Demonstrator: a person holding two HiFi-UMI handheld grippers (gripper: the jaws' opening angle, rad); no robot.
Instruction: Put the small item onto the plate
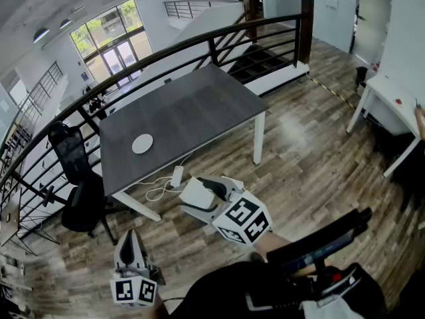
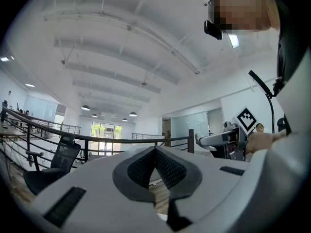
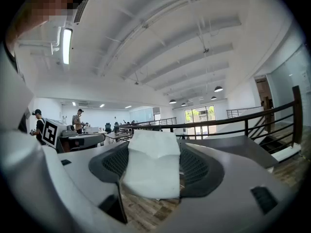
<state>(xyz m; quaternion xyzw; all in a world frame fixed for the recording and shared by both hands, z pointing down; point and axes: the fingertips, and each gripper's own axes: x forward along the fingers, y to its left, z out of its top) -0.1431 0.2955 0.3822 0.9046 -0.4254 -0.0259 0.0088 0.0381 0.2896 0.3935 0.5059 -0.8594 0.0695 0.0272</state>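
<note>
Right claw [image 3: 154,155]: jaws wide apart, but only because they're clamped on a white block [image 3: 151,176], one pad on each flat side. That block reads as the small item. It fills the gap and its far end sticks out past the tips. My guess is that's deliberate: the exposed end can touch down first and the jaws only need to spread a little to let go.

The claw is held roughly level, not tipped down, so this looks like a carry pose and not a placing pose.

Left claw [image 2: 155,152]: tips together, nothing between them. In the head view it sits low at the person's left, well apart from the block. I'd say it's parked shut so it stays out of the way, since this is a one-handed job.

The plate [image 1: 142,143] is bare. It sits on the dark table [image 1: 199,98] close to the near edge, which makes for an easy reach from this side. The block is over the wood floor [image 1: 305,171], short of the table edge and well apart from the plate.

Next it needs to go forward and left in the head view, over the edge, then down.

Risks:
- The power strip [image 1: 176,176] and its cable lie on the floor by the near table leg, which is a trip hazard on approach.
- The chair [image 1: 76,178] stands at the table's left end, clear of the path.
</note>
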